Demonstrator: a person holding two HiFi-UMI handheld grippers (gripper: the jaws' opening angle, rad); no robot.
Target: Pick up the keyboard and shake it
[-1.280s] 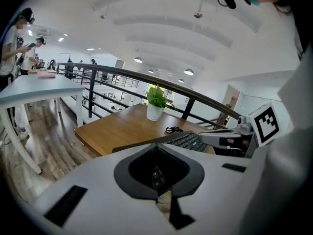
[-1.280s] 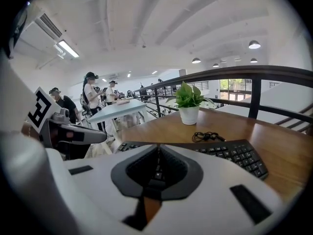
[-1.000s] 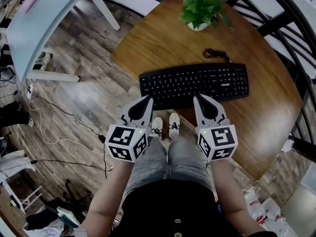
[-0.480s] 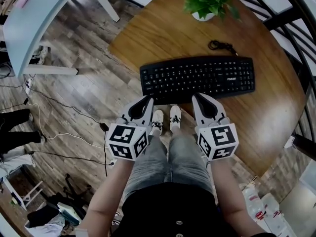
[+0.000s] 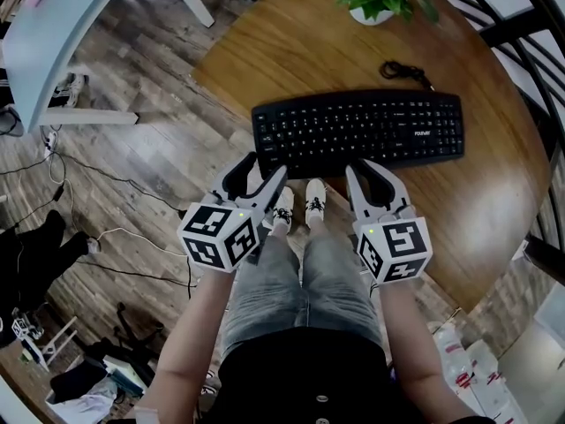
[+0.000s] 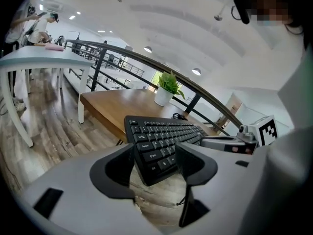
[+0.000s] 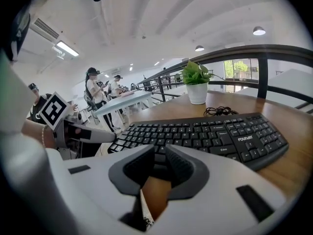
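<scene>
The black keyboard (image 5: pixel 357 133) lay flat on the brown wooden table (image 5: pixel 291 51), along the table's near edge. Its left near corner stuck out past that edge, over the wooden floor (image 5: pixel 132 175).

We held the left gripper (image 5: pixel 267 166) at that corner. In the left gripper view its jaws were wide apart, and the corner of the keyboard (image 6: pixel 166 131) sat in the gap of the left gripper (image 6: pixel 155 153). The jaws were not squeezing it. We could not tell if they touched it.

We held the right gripper (image 5: pixel 364 166) at the near edge of the table, close to the middle of the keyboard's long near side. In the right gripper view the jaws of the right gripper (image 7: pixel 157 153) had a small gap between them. They were let go, not pinching. The near side of the keyboard (image 7: pixel 205 131) showed just past their tips.

A green plant in a white pot (image 5: pixel 371 14) stood near the far edge of the table. A small black cord (image 5: pixel 406 71) lay between the pot and the keyboard, close to the keyboard's far side.

Our knees and white shoes showed below the table's near edge, between the two grippers.
</scene>
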